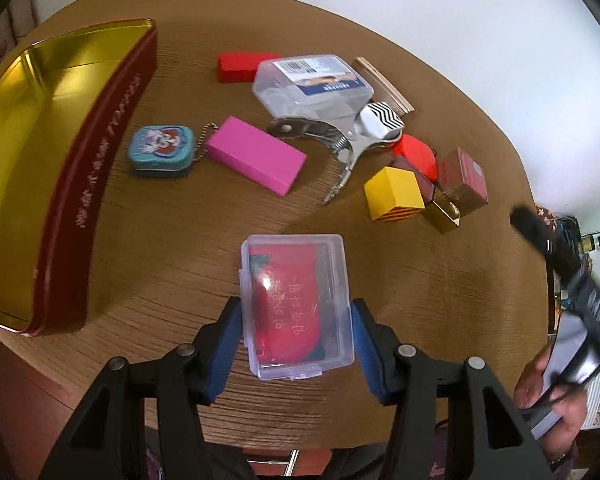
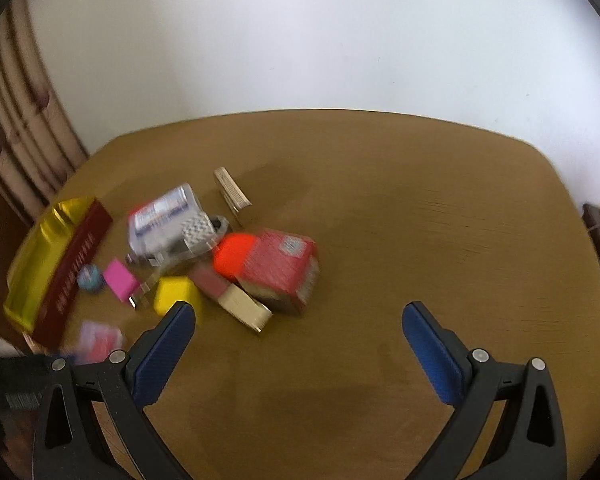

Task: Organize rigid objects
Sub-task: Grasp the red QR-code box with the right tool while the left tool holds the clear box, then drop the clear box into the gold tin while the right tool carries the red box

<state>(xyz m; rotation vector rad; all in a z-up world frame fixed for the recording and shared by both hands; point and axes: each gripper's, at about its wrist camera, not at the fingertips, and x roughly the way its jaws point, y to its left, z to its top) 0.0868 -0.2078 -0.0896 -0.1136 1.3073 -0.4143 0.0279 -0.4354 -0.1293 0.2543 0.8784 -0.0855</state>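
Gripping clear plastic case (image 1: 296, 306) in left gripper (image 1: 297, 322); right gripper (image 2: 298, 322) spread wide over table (image 2: 420, 240); nothing held

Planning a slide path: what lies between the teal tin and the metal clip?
In the left wrist view, the pink block lies between the teal tin and the metal clip.

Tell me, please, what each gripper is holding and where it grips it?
The left gripper holds the clear case by its two long sides, at the near half. The right gripper is open, holding nothing.
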